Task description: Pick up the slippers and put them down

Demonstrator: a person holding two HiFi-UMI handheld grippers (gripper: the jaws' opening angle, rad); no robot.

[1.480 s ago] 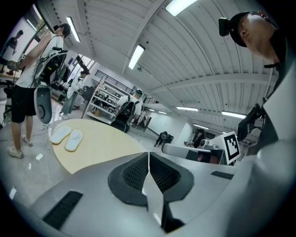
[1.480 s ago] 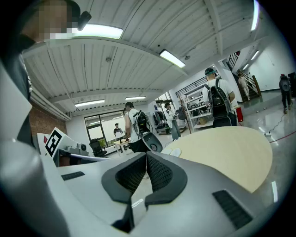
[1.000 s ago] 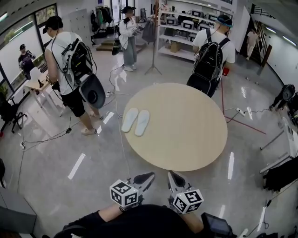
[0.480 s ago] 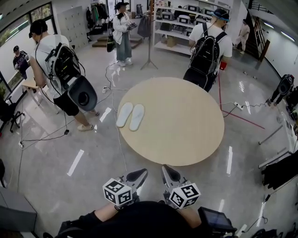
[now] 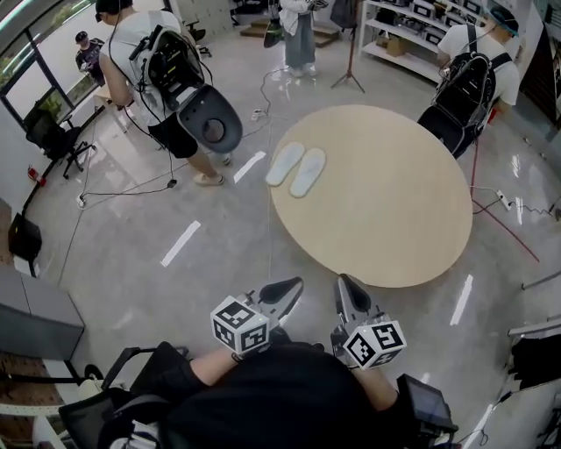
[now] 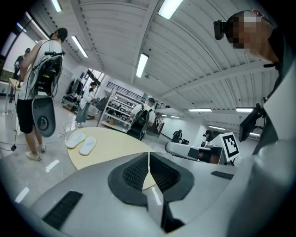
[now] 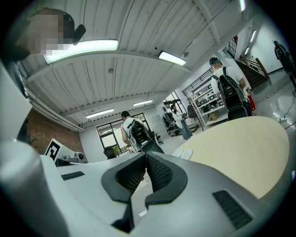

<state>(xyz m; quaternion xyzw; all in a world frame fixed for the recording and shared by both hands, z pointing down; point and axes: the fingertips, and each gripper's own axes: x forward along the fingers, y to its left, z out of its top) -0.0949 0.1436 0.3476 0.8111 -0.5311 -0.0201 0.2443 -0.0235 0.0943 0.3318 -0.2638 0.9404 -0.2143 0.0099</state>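
Two pale slippers (image 5: 296, 167) lie side by side on the far left part of the round beige table (image 5: 386, 210). In the left gripper view the slippers (image 6: 82, 142) sit far beyond the jaws. In the right gripper view only a bit of the slippers (image 7: 185, 153) peeks over the jaws. My left gripper (image 5: 287, 286) and right gripper (image 5: 345, 283) hover side by side off the table's near edge, well short of the slippers. Both are shut with nothing between the jaws. The left gripper (image 6: 149, 156) and the right gripper (image 7: 146, 157) each show pads pressed together.
A person with a backpack (image 5: 166, 66) stands on the floor left of the table. Another person with a backpack (image 5: 469, 74) stands at its far right edge, a third (image 5: 298, 26) farther back. Cables (image 5: 131, 188) trail over the glossy floor. Shelves (image 5: 412, 17) line the back.
The head view has swung, so table and slippers now sit higher and further right. Both grippers stay shut and have risen a little. The person at left has stepped closer.
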